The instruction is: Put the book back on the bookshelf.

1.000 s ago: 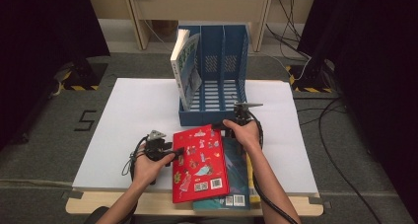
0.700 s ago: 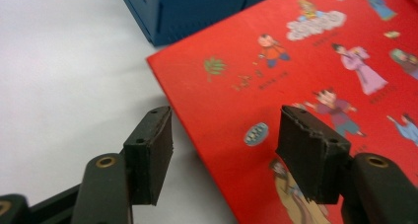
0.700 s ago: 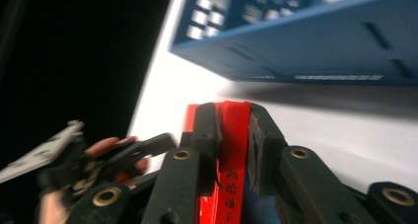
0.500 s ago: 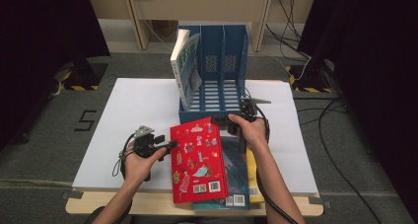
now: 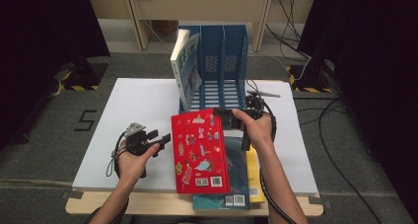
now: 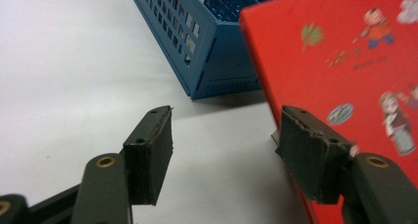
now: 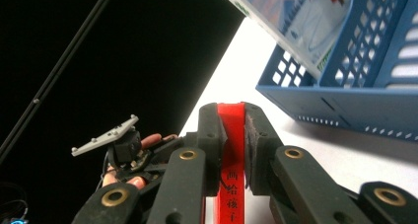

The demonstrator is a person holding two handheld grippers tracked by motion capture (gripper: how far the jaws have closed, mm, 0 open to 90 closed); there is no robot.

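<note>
- Two tools are at work: the right tool point(image 5: 226, 119) pinches the top corner of the red book point(image 5: 199, 152), and its jaws have just been closing on the spine, as the right gripper view shows
- The red book is tipped up off the table point(image 5: 133, 105), over a blue-green book point(image 5: 231, 200) and a yellow book point(image 5: 254, 177), just in front of the blue rack point(image 5: 222, 61)
- The left tool point(image 5: 156, 141) is half open and holds nothing, beside the book's left edge
- The grip is on one small corner, so the heavy book may swing or slip out
- The book may bump the rack's front wall and push it back
- It may hit the leaning book point(image 5: 183, 68) in the left slot and knock it over
</note>
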